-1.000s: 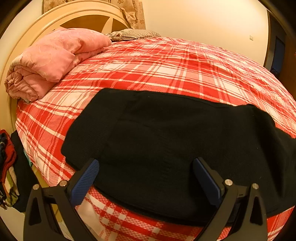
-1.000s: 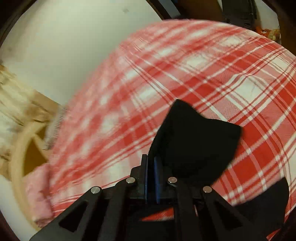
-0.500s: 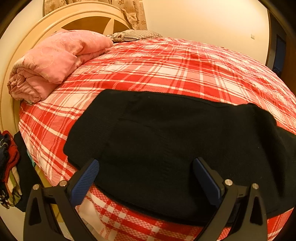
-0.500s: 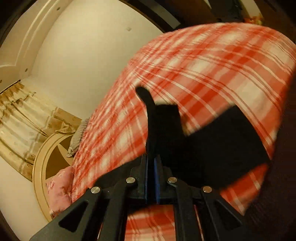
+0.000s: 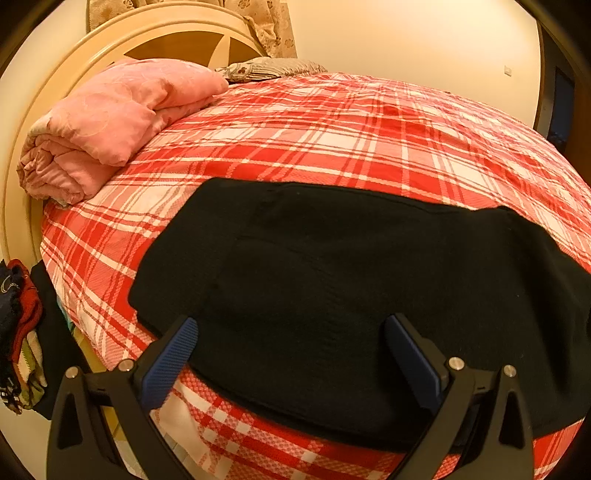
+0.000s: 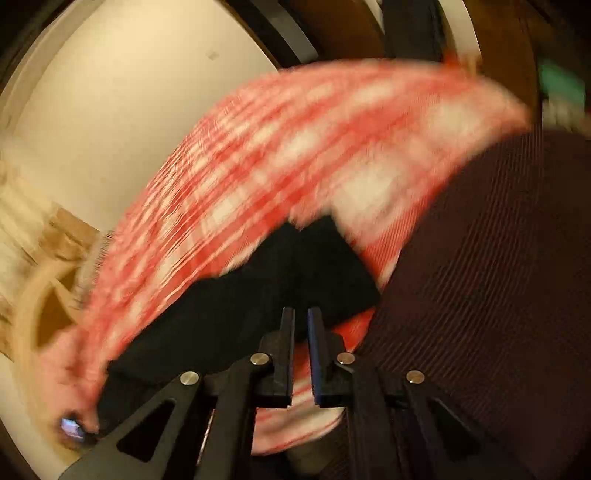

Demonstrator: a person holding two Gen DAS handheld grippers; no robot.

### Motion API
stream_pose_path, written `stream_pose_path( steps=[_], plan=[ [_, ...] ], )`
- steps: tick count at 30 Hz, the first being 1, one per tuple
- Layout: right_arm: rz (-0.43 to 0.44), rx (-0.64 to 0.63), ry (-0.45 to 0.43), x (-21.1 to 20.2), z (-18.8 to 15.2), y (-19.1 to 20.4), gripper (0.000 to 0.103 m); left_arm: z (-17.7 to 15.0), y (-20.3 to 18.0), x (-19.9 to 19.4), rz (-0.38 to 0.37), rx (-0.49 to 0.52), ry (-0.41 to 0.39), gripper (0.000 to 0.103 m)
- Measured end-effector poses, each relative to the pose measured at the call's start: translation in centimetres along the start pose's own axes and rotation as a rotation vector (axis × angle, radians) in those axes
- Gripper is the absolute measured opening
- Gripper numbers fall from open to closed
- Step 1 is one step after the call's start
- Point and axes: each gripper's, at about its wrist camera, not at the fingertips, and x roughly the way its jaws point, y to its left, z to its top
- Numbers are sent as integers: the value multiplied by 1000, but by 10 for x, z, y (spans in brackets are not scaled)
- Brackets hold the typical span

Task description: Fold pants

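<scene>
The black pants [image 5: 332, 280] lie flat on the red plaid bed cover [image 5: 332, 140], near its front edge, as a broad dark slab. My left gripper [image 5: 291, 343] is open and empty, its blue-padded fingers [image 5: 170, 358] spread over the pants' near edge. The right wrist view is motion-blurred: the pants [image 6: 258, 295] lie beyond my right gripper [image 6: 301, 321], whose jaws stand a narrow gap apart with nothing seen between them.
A rolled pink quilt [image 5: 110, 122] and a grey pillow [image 5: 269, 68] lie at the round cream headboard [image 5: 155, 33]. Clothes [image 5: 18, 325] hang off the bed's left side. A dark ribbed fabric [image 6: 480, 295] fills the right of the right wrist view.
My right gripper was shut on a fold of the pants and lifting it; now its jaws stand slightly apart, the cloth is out of them, and the view swings. The left gripper barely moved.
</scene>
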Motion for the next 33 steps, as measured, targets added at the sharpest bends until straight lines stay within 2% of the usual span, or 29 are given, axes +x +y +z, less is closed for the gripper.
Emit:
stream_pose_path(
  steps=[1,2,3,4,6,7,9,11,18,19,20,22,26,29,32,33],
  plan=[
    [-10,-34,4,9,8,1,63,0,0,0,3,1,1,103],
    [-34,-36,1,16,13,2,77,0,-1,0,6,2,2,103],
    [-36,-37,-3,22,18,3,77,1,-1,0,10,3,3,103],
    [9,-55,-4,30,22,8,77,1,-2,0,15,5,4,103],
    [39,-109,-17,40,28,19,77,1,-4,0,26,11,5,103],
    [31,-162,-21,47,31,28,76,2,-5,-1,31,14,5,103],
    [3,-237,3,66,35,40,68,1,-5,-1,37,19,4,103],
    [-4,-257,45,85,37,44,51,1,-5,-1,44,15,6,103],
    [-45,-316,112,128,32,48,49,1,-8,-2,60,25,-2,103],
    [-72,-338,116,130,28,50,42,1,-8,-2,60,23,-1,103],
    [-99,-362,108,129,26,52,28,1,-8,-2,60,24,0,103],
    [-78,-364,98,122,23,53,11,1,-8,-2,61,28,-2,103],
    [-86,-322,21,94,20,46,10,1,-9,-3,65,33,-7,103],
    [-94,-224,-81,66,21,29,10,1,-10,-2,68,35,-9,103],
    [-133,-172,-105,64,22,19,10,1,-10,-3,69,34,-9,103],
    [-171,-164,-109,68,21,18,10,1,-10,-3,69,34,-9,103]
  ],
)
